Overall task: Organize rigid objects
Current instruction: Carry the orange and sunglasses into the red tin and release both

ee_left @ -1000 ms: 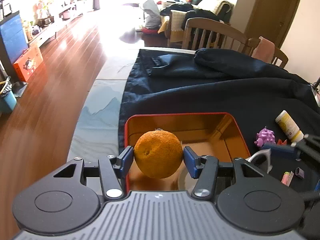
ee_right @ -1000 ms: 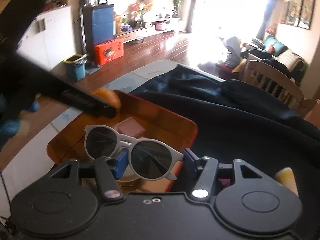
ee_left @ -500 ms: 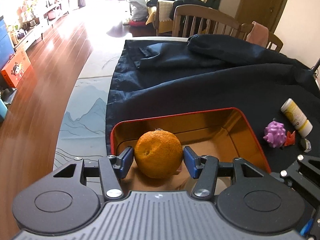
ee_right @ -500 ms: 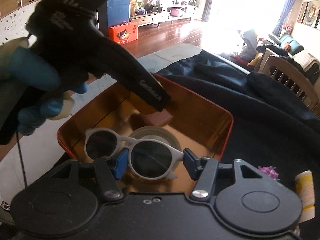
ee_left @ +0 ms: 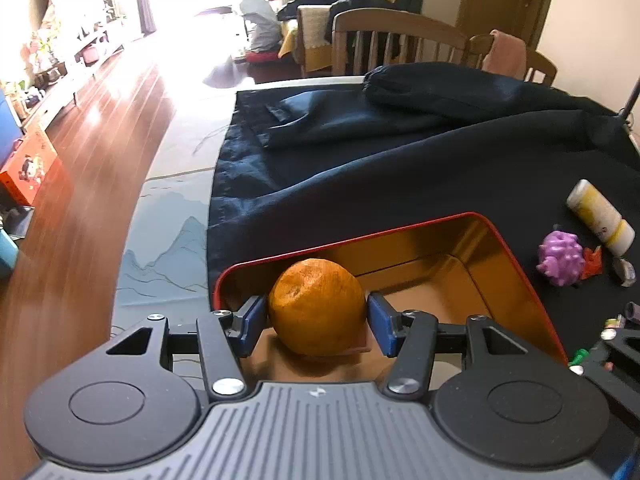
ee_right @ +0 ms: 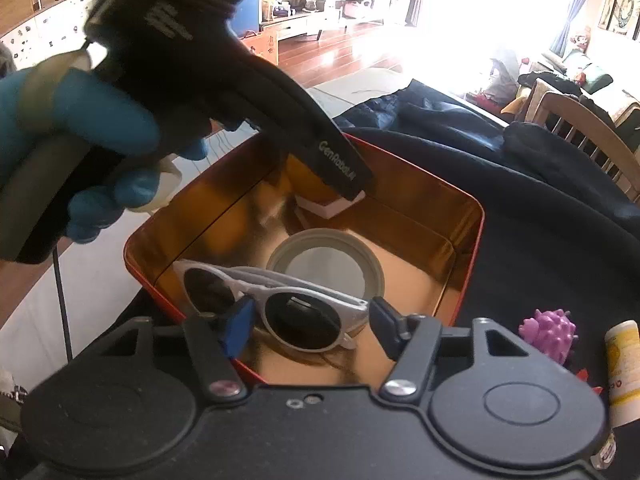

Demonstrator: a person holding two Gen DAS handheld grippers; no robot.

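Left gripper (ee_left: 317,314): blue pads clamped on an orange (ee_left: 317,306), held over the near-left corner of the red tin (ee_left: 516,258). Ahead-right of it, on dark cloth (ee_left: 400,152): purple spiky toy (ee_left: 559,257), then a yellow-white bottle (ee_left: 600,215).

Right gripper (ee_right: 310,322): jaws opening, pads clear of the white sunglasses (ee_right: 276,300) lying between them inside the tin. Grey lid (ee_right: 326,266) just beyond.
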